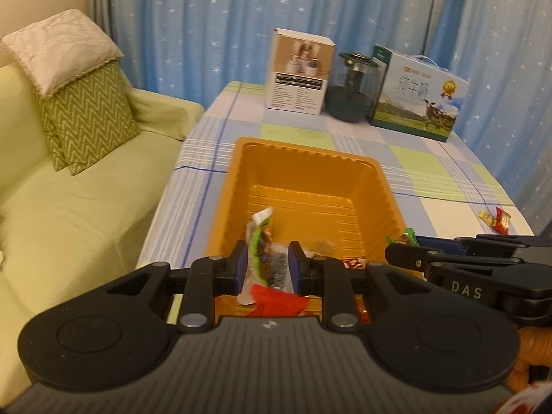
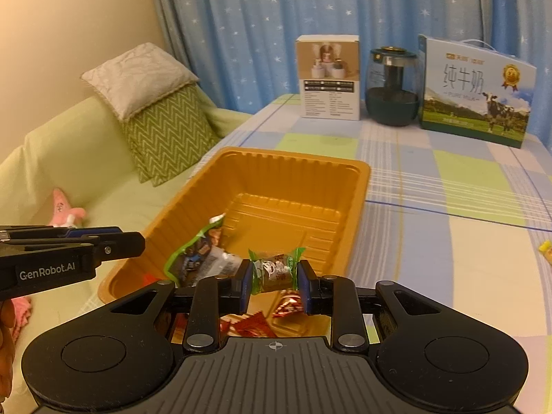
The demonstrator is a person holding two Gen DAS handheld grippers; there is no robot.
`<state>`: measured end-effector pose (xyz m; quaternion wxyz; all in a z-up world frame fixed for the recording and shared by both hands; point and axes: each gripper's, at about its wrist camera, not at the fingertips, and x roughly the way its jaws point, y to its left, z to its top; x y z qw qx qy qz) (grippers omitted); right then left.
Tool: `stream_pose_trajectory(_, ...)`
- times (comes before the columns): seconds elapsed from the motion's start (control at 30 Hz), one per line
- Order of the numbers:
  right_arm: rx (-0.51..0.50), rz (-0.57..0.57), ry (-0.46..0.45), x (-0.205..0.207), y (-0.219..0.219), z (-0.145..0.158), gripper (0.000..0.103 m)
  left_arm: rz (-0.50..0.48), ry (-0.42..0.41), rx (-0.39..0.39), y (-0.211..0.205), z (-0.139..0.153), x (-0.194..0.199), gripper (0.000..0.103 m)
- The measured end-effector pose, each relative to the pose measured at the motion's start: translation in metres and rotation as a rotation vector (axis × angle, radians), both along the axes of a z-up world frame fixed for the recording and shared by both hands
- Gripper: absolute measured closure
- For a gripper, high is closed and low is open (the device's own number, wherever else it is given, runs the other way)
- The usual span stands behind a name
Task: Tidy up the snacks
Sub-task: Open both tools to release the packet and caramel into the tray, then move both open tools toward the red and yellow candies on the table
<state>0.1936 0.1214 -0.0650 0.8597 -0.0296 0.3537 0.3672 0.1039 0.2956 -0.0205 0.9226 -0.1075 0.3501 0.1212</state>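
a table is seen covered with a checked cloth in blue, green and white. blue star-printed curtains hang behind its far edge. along that far edge three items stand in a row: a white box, a dark glass jar and a milk carton printed with a cow. a pale green sofa is set against the table's left edge, with a chevron cushion and a cream cushion stacked on it. a pink toy lies on the sofa seat.

an orange tray rests on the cloth near the left edge, ribbed walls upright, its far half bare. red-wrapped snacks lie at the tray's near end, below both grippers. two loose sweets lie on the cloth near the right edge.

the left gripper is clenched on a long packet with a green border and white end, held above the tray's near end. the right gripper is clenched on a wrapped sweet, green at both twisted ends, also above the tray's near end. the two grippers are just beside each other. a hand is partly seen at the frame edge.
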Motion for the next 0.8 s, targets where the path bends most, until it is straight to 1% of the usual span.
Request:
stream_pose_trajectory(0.03, 0.009, 0.015, 0.006, 0.0, 0.002, 0.0, 0.072, 0.007, 0.0, -0.001, 0.002, 0.0, -0.002, 0.081)
stream_pose_trajectory(0.07, 0.016, 0.021, 0.005, -0.001, 0.002, -0.001, 0.055, 0.014, 0.0, 0.001, 0.003, 0.001, -0.004, 0.08)
stream_pose_trajectory(0.13, 0.022, 0.009, -0.006, -0.003, 0.0, -0.001, 0.032, 0.022, 0.001, 0.007, 0.004, 0.001, -0.007, 0.076)
stream_pose_trajectory(0.2, 0.021, -0.002, -0.001, -0.004, -0.003, -0.001, 0.032, 0.032, 0.0, 0.009, 0.004, 0.002, -0.011, 0.068)
stream_pose_trajectory(0.27, 0.013, -0.018, 0.0, -0.006, -0.01, 0.0, 0.032, 0.035, 0.003, 0.015, 0.001, 0.004, -0.014, 0.066)
stream_pose_trajectory(0.33, 0.007, -0.036, 0.0, -0.009, -0.019, 0.0, 0.032, 0.034, 0.003, 0.016, -0.004, 0.005, -0.017, 0.06)
stream_pose_trajectory(0.37, 0.005, -0.051, 0.003, -0.011, -0.024, 0.001, 0.032, 0.032, 0.001, 0.014, -0.006, 0.005, -0.019, 0.055)
stream_pose_trajectory(0.47, 0.003, -0.103, 0.018, -0.017, -0.045, 0.001, 0.032, 0.017, 0.003, 0.015, -0.018, 0.007, -0.024, 0.048)
stream_pose_trajectory(0.5, 0.002, -0.121, 0.023, -0.019, -0.053, 0.002, 0.032, 0.013, 0.002, 0.015, -0.022, 0.008, -0.025, 0.043)
stream_pose_trajectory(0.53, 0.002, -0.138, 0.027, -0.021, -0.06, 0.004, 0.032, 0.009, 0.0, 0.013, -0.026, 0.009, -0.026, 0.041)
stream_pose_trajectory(0.6, 0.004, -0.167, 0.031, -0.024, -0.074, 0.007, 0.032, 0.0, -0.006, 0.003, -0.036, 0.011, -0.029, 0.031)
stream_pose_trajectory(0.8, 0.013, -0.245, 0.022, -0.038, -0.115, 0.022, 0.032, -0.023, -0.02, -0.008, -0.065, 0.02, -0.034, 0.015)
